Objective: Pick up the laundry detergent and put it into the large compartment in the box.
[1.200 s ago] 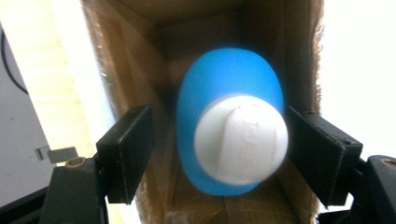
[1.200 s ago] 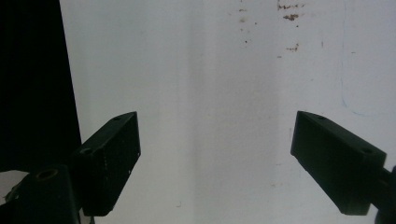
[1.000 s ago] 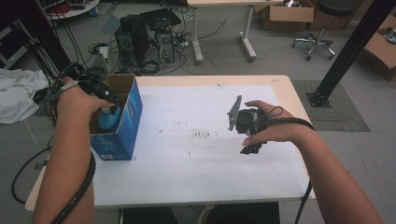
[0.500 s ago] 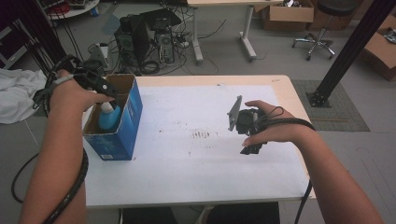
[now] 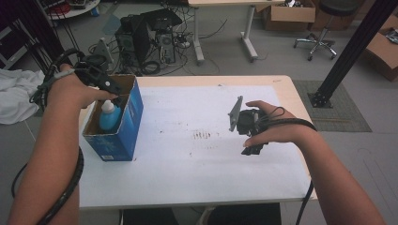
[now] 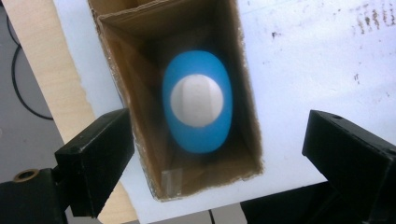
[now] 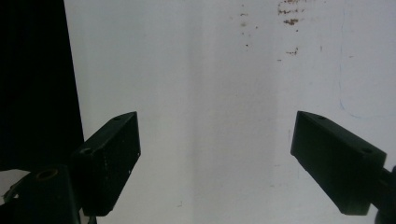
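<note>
Standing upright inside the box point(image 6: 182, 100), the blue bottle point(image 6: 198, 105) is judged already placed. The left gripper point(image 6: 219, 154) is held above the box, jaws wide, empty. The right gripper point(image 7: 217, 154), well apart from the box, is likewise spread and empty; nothing evident is left.

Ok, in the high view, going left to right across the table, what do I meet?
Left hand with the left gripper → blue box holding a blue bottle → brown smudges on the white table → right gripper → right hand.
</note>
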`<move>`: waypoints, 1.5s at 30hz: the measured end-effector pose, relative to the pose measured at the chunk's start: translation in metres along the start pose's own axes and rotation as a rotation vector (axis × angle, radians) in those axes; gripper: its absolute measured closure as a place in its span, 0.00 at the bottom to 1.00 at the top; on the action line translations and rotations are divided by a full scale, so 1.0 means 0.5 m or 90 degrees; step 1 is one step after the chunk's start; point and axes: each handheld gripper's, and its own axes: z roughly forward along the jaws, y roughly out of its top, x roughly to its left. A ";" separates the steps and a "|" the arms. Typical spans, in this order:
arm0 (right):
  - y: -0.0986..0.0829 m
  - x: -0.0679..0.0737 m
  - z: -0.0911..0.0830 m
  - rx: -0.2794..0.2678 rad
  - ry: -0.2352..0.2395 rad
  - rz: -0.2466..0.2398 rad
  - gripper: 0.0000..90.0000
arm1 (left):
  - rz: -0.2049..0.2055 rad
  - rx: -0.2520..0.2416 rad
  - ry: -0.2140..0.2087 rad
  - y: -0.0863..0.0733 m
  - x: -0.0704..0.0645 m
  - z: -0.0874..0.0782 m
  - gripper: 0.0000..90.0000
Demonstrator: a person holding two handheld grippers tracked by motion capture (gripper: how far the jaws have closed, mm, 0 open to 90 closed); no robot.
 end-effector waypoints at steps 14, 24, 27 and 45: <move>-0.001 -0.002 -0.002 0.002 0.003 0.003 0.18 | 0.077 -0.004 -0.013 0.002 -0.044 -0.020 0.00; -0.002 -0.008 -0.004 0.004 0.006 0.006 0.18 | 0.241 -0.044 -0.034 0.004 -0.104 -0.054 0.00; -0.003 -0.010 -0.006 0.006 0.006 0.007 0.18 | 0.297 -0.047 -0.042 0.003 -0.127 -0.056 0.00; -0.007 -0.016 -0.010 0.010 0.013 0.016 0.18 | 0.644 -0.027 -0.088 -0.023 -0.251 -0.038 0.00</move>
